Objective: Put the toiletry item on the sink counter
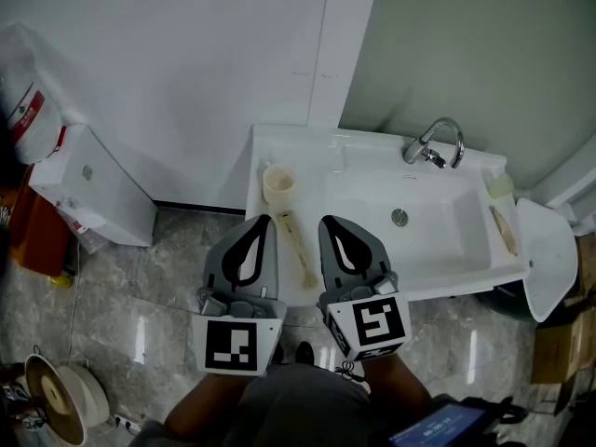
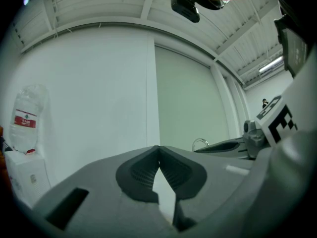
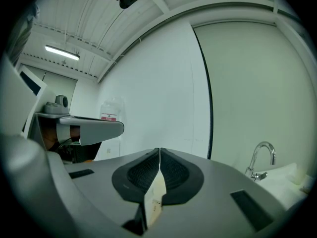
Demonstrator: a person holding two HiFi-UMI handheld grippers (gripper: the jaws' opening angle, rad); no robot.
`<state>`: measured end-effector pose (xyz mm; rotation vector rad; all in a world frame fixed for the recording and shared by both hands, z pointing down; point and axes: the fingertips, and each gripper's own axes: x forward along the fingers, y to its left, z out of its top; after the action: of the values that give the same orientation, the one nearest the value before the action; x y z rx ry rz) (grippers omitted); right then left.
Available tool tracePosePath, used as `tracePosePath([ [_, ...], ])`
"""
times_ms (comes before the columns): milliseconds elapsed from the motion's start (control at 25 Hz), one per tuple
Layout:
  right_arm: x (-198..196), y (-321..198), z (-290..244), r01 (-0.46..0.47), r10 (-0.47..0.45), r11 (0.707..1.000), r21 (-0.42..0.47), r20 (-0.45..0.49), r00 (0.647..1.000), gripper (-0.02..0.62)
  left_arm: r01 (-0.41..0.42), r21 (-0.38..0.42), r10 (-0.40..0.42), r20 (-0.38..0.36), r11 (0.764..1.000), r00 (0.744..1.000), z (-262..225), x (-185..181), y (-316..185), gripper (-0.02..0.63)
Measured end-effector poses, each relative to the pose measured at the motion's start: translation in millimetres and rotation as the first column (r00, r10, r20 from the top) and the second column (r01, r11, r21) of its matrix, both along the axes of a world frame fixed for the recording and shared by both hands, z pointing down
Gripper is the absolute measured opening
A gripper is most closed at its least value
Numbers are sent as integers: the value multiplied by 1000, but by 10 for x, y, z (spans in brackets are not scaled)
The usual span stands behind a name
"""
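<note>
Hovered over front edge of sink counter [image 1: 307, 147]: L gripper [image 1: 264, 220] and R gripper [image 1: 328, 221], jaw tips pressed together on both, nothing gripped. Lay flat on counter btwn them: cream toiletry item [image 1: 296, 248], just below cup [image 1: 278, 182].

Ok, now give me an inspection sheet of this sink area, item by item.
Surface: white sink counter with faucet.
Job's things: long cream toiletry item lying on the counter's left side, between the grippers, held by neither.
Clutter: cup at left; second cup and a stick-like item at right.
Grippers: left gripper and right gripper both shut, empty.
Cables: nothing seen.
Surroundings: white cabinet, grey floor.
</note>
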<state>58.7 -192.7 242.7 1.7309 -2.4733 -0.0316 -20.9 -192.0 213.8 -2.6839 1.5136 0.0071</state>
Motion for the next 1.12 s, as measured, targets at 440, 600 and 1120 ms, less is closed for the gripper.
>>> tracePosePath([
  [440,-5,16,33,7,-7,1000,-5,-33,999,14,-1,-7,1,-2,1000,1000,19,14,-1,12],
  [600,-12,22,35,10,-10,1000,-8,-23,1000,14,2,-11,-2,1,1000,1000,25,8,4,14],
  [1120,-25,11,57,12,-12,1000,-15,-8,1000,14,12,-11,-12,0,1000,1000,34,-32,-7,12],
])
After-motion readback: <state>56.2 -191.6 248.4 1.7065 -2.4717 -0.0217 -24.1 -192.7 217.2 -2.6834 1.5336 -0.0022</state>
